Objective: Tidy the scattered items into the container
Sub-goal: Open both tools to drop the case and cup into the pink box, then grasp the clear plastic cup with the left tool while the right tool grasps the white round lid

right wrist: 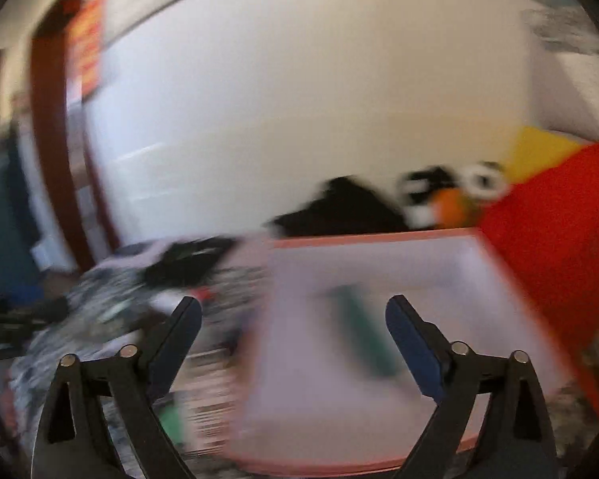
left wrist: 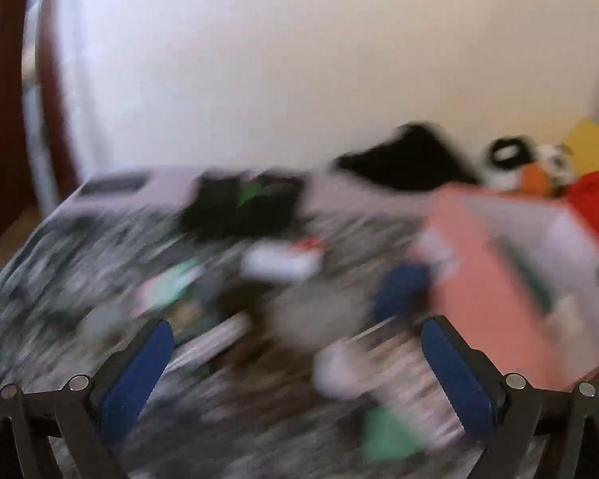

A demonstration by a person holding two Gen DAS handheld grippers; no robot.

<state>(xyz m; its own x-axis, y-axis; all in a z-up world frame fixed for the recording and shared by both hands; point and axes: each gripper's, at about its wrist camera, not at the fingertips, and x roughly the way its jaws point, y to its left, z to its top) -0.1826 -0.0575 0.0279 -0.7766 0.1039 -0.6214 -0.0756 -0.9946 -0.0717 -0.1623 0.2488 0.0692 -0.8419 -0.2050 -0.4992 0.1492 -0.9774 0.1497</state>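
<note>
Both views are heavily blurred. My left gripper (left wrist: 299,339) stands open above a patterned bedcover (left wrist: 80,247), nothing between its blue pads (left wrist: 139,371). Scattered below it lie a white box (left wrist: 283,263), a dark blue item (left wrist: 403,291), a green item (left wrist: 387,435) and a black item (left wrist: 243,207). The pink-walled container (left wrist: 479,279) sits to its right. My right gripper (right wrist: 293,311) is open over the container (right wrist: 379,236), whose inside is white. A long green item (right wrist: 363,335) lies inside it, beneath the jaws and apart from them.
A black bag (right wrist: 339,211), a black-and-white plush toy (right wrist: 451,195), a red cloth (right wrist: 559,239) and a yellow sheet (right wrist: 539,155) sit behind the container against a white wall. A brown door frame (right wrist: 52,139) stands at the left.
</note>
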